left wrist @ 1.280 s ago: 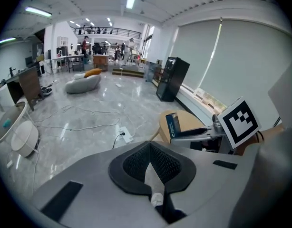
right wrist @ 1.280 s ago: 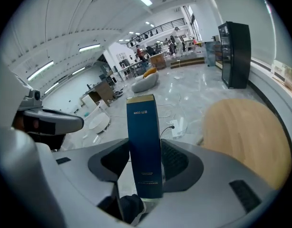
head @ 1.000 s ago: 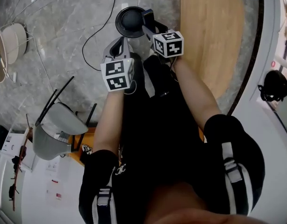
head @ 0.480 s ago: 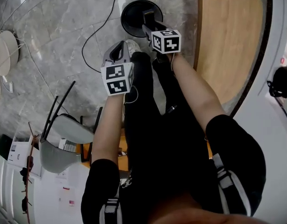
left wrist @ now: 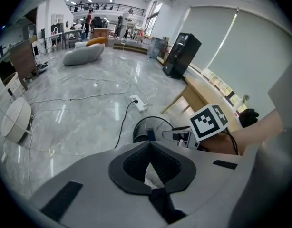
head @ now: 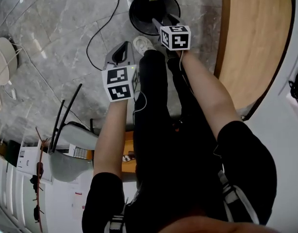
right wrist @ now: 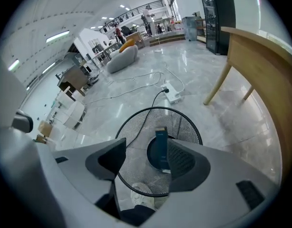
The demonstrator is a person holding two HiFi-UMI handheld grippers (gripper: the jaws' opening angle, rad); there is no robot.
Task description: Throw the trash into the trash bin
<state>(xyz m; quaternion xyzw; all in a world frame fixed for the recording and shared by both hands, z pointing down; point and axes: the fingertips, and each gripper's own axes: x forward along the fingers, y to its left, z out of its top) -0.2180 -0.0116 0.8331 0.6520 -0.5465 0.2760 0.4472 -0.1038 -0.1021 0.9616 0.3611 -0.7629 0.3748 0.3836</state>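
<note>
The black mesh trash bin (head: 139, 13) stands on the marble floor, open at the top. My right gripper (head: 161, 23) hangs over its rim, and the bin (right wrist: 131, 170) fills the view below the jaws. Those jaws are opening. A dark blue flat piece of trash (right wrist: 161, 148) rests against one pad, and the other pad stands well clear of it. My left gripper (head: 122, 52) is beside the bin, nearer the person. Its tips (left wrist: 148, 146) meet, shut on a white crumpled piece (left wrist: 153, 175). The bin (left wrist: 136, 132) and the right gripper (left wrist: 172, 136) show beyond it.
A round wooden table (head: 256, 42) stands to the right of the bin. A black cable (head: 103, 28) runs over the floor to a white power strip (right wrist: 174, 96). The person's white shoe (head: 141, 45) is next to the bin. A grey chair (head: 66, 144) sits at lower left.
Both grippers have come down and forward towards the bin. The right one now reaches over its rim, and the bin looks larger and nearer.
</note>
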